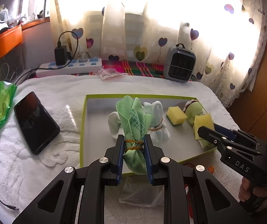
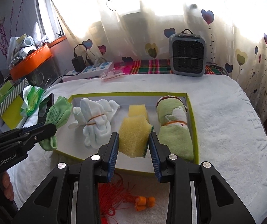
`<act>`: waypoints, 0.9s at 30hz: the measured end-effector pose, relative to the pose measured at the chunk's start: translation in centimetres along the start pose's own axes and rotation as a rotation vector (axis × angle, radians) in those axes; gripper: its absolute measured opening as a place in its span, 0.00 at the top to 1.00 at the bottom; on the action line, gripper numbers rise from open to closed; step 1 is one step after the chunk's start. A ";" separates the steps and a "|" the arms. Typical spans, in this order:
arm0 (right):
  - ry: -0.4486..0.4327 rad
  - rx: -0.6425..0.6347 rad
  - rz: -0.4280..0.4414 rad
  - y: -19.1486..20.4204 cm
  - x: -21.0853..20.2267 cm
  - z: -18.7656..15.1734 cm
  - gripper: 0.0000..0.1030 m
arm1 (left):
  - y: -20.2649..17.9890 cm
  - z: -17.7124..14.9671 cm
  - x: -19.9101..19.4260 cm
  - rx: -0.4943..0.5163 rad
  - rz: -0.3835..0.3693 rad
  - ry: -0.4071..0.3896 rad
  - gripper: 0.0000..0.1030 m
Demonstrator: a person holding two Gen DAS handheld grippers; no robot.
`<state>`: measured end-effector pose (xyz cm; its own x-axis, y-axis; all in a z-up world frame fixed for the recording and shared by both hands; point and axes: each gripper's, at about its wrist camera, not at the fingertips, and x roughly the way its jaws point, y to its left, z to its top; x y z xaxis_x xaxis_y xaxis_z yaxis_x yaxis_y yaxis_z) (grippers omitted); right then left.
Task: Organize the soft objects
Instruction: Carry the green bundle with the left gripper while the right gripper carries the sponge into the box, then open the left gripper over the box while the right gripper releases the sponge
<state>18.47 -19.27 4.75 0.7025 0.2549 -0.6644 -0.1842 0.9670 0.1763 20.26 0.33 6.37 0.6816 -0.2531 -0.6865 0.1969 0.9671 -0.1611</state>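
While each gripper clamps one item, left gripper [image 1: 133,144] green cloth [image 1: 133,119], right gripper [image 2: 133,145] one of two sponges [image 2: 134,136].

We cannot read the print on the green cloth [image 1: 133,123]; it is too small. The second sponge [image 1: 203,122] is partly covered by the right gripper [image 1: 206,130] in the left wrist view. The red tassel [image 2: 111,196] lies half hidden beneath the gripper's arms, and the window glare washes out the curtain [image 2: 152,9].
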 end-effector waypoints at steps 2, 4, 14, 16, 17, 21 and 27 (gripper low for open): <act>0.005 -0.001 0.001 -0.1 0.4 0.2 0.67 | -0.2 0.2 0.6 0.003 -0.001 0.007 0.81; 0.013 -0.003 0.000 -0.1 0.9 0.3 0.67 | -0.4 0.3 1.0 0.011 0.000 0.005 0.81; 0.056 0.004 0.001 -0.8 3.1 0.3 0.67 | -0.6 0.5 3.1 0.016 0.002 0.041 0.81; 0.056 0.001 0.007 -0.8 3.3 0.3 0.67 | -0.6 0.4 3.4 0.013 0.001 0.048 0.81; 0.058 -0.001 0.006 -0.8 3.4 0.3 0.67 | -0.7 0.4 3.6 0.013 0.002 0.051 0.81; 0.064 -0.006 0.006 -0.6 3.7 0.3 0.67 | -0.7 0.4 3.6 0.011 0.002 0.052 0.81; 0.064 -0.010 0.001 -0.6 3.9 0.3 0.67 | -0.7 0.2 4.3 0.006 -0.002 0.065 0.81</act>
<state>21.55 -18.86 2.29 0.6572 0.2552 -0.7092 -0.1922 0.9666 0.1697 23.20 -1.41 3.70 0.6341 -0.2529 -0.7308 0.2023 0.9664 -0.1588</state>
